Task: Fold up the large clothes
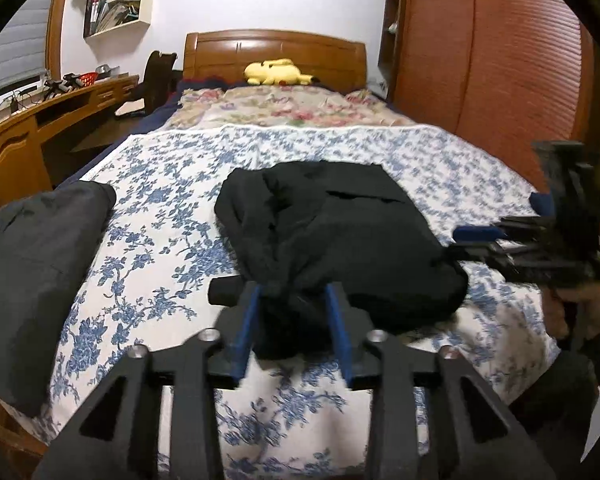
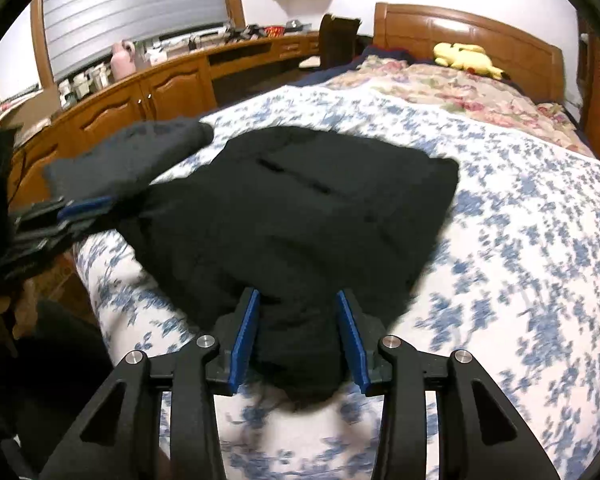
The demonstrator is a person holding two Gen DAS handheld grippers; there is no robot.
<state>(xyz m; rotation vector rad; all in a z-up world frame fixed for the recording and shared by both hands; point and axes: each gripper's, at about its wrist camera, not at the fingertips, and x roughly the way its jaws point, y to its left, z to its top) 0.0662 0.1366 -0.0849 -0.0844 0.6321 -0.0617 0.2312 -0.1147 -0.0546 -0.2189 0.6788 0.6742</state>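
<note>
A soft, rumpled black garment is lying on the floral quilt. Left gripper and right gripper are straddling bunched hem folds, jaws part-open; whether the pads press is unclear.

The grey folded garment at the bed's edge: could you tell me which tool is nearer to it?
Left. The left tool sits at the black jacket's near edge, beside the grey folded garment; the right tool is on the jacket's far side.
</note>
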